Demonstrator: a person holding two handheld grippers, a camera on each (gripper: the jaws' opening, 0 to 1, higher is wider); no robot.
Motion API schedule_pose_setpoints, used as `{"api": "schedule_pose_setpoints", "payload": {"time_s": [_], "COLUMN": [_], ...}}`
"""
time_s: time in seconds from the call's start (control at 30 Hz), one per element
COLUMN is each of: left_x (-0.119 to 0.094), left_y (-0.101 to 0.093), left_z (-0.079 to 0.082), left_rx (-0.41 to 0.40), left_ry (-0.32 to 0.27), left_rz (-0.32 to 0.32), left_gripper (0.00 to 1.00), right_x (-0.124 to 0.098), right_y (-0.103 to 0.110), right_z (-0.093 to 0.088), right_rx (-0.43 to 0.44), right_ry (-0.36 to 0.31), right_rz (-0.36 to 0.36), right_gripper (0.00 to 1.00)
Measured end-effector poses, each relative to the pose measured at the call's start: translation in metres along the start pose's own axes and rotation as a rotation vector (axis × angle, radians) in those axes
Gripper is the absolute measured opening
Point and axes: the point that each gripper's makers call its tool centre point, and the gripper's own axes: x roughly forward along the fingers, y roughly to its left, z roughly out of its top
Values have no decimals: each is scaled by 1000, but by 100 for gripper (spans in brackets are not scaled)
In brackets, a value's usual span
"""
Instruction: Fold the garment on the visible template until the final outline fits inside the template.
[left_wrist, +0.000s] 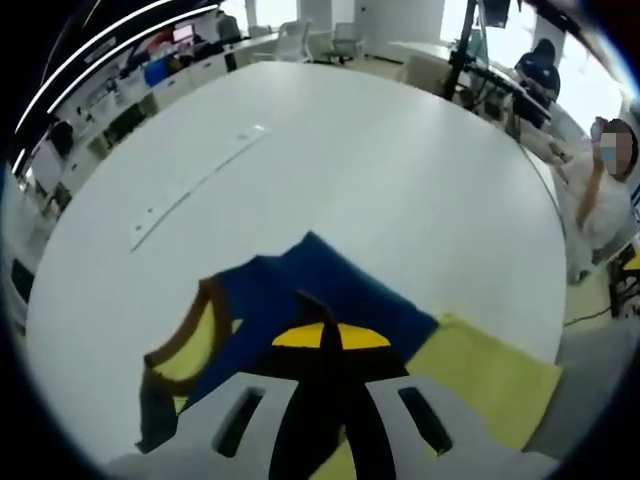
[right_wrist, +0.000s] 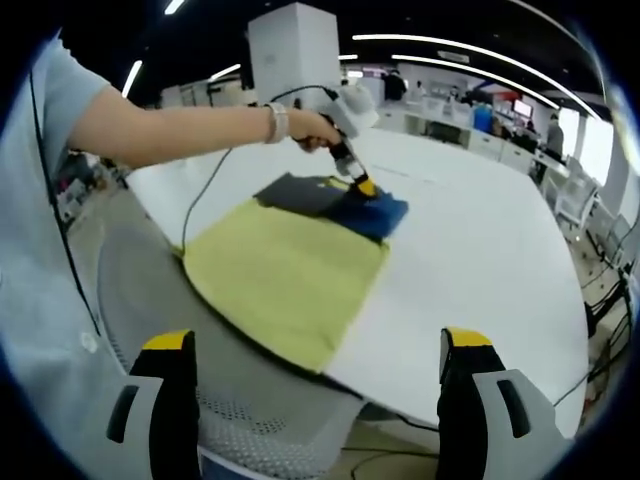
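White table (left_wrist: 380, 190); left hand-held gripper (left_wrist: 328, 335) pinches garment (left_wrist: 300, 300); right hand-held gripper (right_wrist: 315, 385) gapes empty.

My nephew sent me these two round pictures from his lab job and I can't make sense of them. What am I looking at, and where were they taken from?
There is no robot here. A person holds a hand-held grasping tool in each hand, and a small fisheye camera rides on each, hence the round pictures.

The left gripper view looks along the left tool, whose yellow-tipped jaws are shut on a dark blue garment lying partly on a yellow mat, on a big white table.

The right gripper view is taken from farther back, off the table's edge. Its own tool is open and holds nothing. Ahead you see the person's hand pressing the left tool down on the garment, beside the mat. An office lies behind.
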Motion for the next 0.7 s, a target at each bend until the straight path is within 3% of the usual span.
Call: {"api": "schedule_pose_setpoints", "payload": {"time_s": [0.7], "left_x": [17], "left_y": [-19], "left_z": [-10], "left_rx": [0], "left_ry": [49], "left_rz": [-41], "left_gripper": [0], "right_x": [1], "right_y": [-9], "right_z": [-3], "right_rx": [8], "right_ry": [-5], "right_rz": [15], "right_gripper": [100]}}
